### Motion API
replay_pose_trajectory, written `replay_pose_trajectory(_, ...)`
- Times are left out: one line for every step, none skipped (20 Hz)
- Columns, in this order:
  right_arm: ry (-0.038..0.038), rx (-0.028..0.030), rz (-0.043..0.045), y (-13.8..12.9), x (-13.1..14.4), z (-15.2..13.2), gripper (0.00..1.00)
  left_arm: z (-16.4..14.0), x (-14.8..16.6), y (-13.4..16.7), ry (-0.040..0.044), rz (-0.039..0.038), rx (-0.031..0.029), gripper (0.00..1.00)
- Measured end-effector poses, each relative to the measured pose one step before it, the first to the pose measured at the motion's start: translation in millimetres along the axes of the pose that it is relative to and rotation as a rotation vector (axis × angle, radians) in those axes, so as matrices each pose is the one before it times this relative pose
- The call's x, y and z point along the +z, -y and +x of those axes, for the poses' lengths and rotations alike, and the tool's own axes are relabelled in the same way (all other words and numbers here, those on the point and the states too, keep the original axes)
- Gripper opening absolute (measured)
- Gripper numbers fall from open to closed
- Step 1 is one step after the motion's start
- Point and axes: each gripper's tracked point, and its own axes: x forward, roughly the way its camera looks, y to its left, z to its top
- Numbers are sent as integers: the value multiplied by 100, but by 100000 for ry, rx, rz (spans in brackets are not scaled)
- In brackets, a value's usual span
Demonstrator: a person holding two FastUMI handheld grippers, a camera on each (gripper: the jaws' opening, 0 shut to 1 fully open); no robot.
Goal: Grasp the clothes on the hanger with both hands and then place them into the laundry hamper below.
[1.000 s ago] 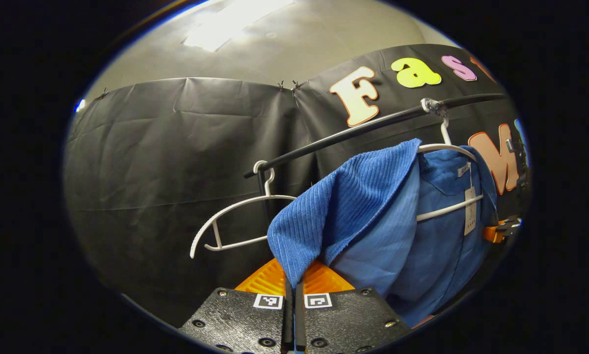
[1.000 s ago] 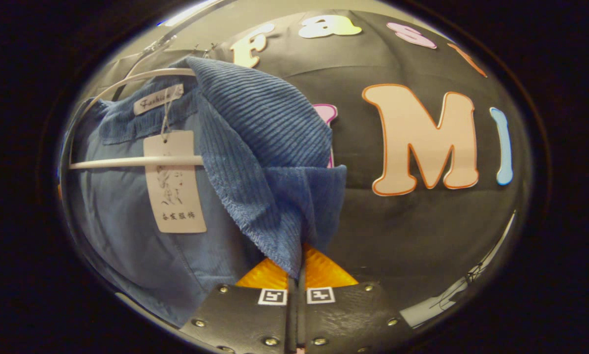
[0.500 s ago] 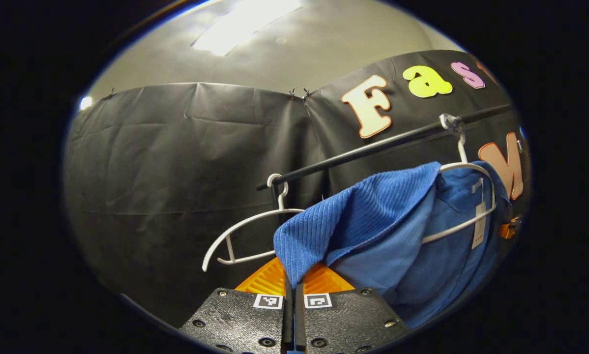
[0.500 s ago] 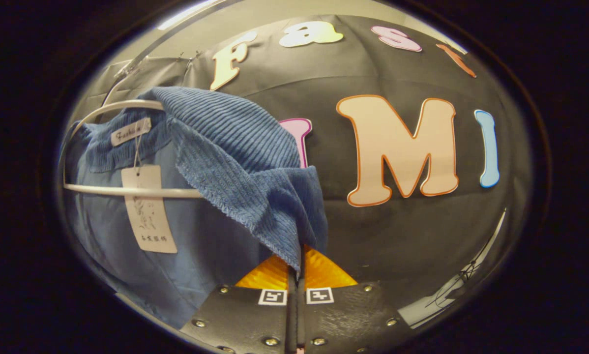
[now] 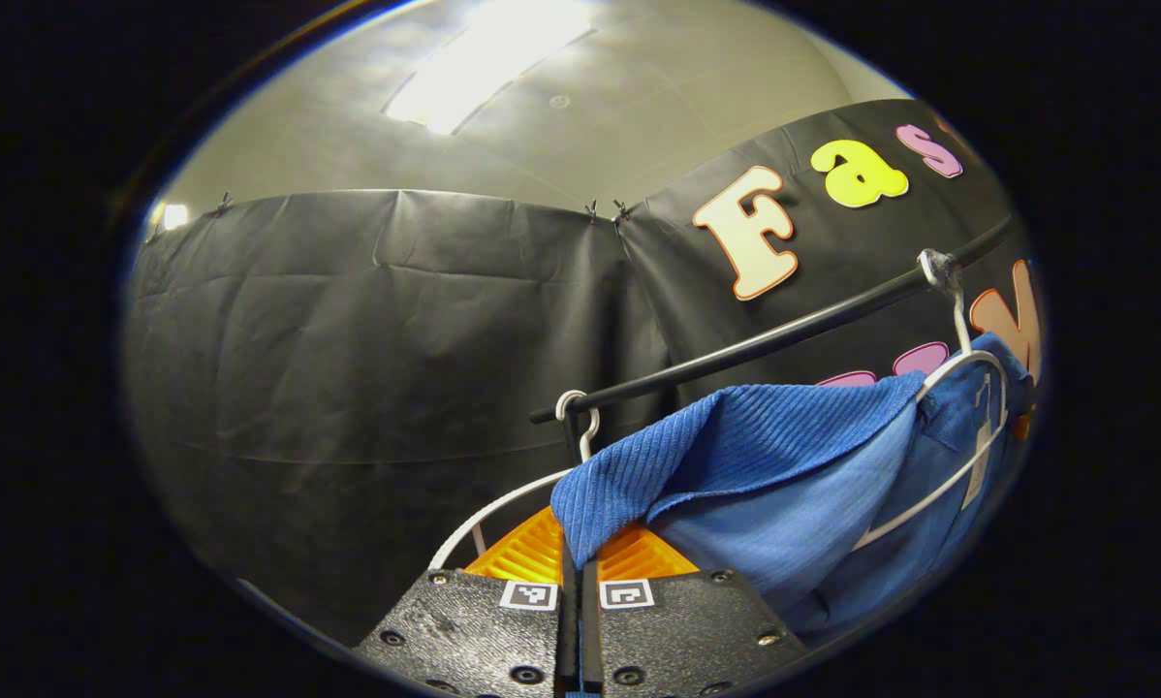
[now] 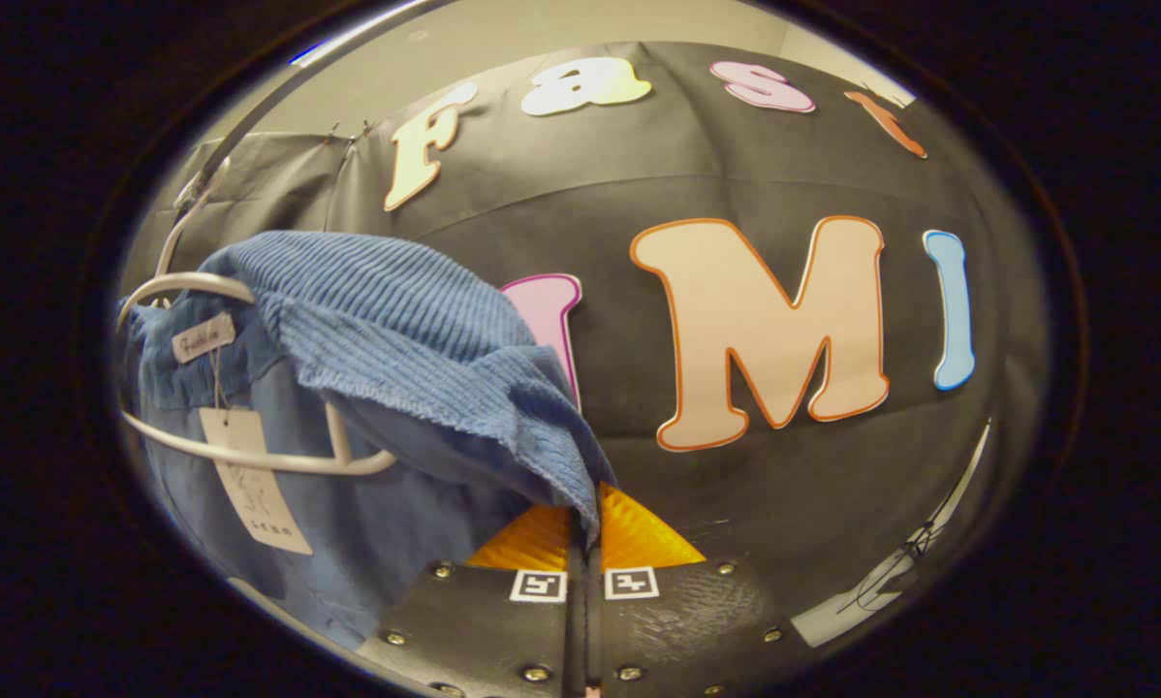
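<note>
Left gripper [image 5: 573, 562] and right gripper [image 6: 585, 528] each stay clamped on a shoulder of the blue shirt [image 5: 736, 456]. Since a second ago the shoulders have drawn outward and down; the collar remains on the hanger [image 6: 251, 456] at nine o'clock. Judged: removal underway, hamper step pending.

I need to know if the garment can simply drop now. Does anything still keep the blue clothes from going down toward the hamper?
Yes. The blue garment is draped over the white hanger, hooked on the black rail. Both grippers, left and right, pinch its corners. No hamper is in sight.
</note>
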Motion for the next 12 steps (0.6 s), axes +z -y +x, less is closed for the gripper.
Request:
replay_pose_trajectory(323, 22, 1284, 74, 264, 361, 0, 315, -58, 51, 59, 64, -225, 2)
replay_pose_trajectory(122, 26, 1137, 59, 344, 234, 0, 168, -123, 123, -252, -335, -318, 0)
replay_pose_trajectory(221, -198, 1116, 150, 200, 112, 0, 388, -69, -12, -165, -107, -150, 4)
replay_pose_trajectory(576, -427, 1347, 148, 386, 199, 0, 315, -157, -171, -159, -37, 558, 4)
replay_pose_trajectory(755, -312, 1659, 118, 376, 158, 0, 352, 19, -144, 1, -413, 515, 4)
replay_pose_trajectory(491, -207, 1673, 110, 401, 92, 0, 250, 239, -112, 439, -795, 524, 4)
replay_pose_trajectory(827, -467, 1706, 214, 399, 88, 0, 243, 455, -199, 1022, -807, 549, 4)
replay_pose_trajectory(521, -214, 1550, 123, 407, 209, 0, 182, 448, -356, 1405, -525, 385, 4)
replay_pose_trajectory(185, 232, 1127, 116, 196, 238, 0, 231, 518, -201, 1244, 174, 88, 2)
replay_pose_trajectory(-37, 275, 405, -27, 142, 141, 0, 113, 387, -141, 1291, 405, 40, 2)
replay_pose_trajectory(203, 136, -69, -11, 57, 55, 0, 87, 424, -103, 863, 418, -161, 1)
replay_pose_trajectory(135, 31, -448, -79, 22, 163, 0, 162, 279, -77, 703, 824, -275, 4)
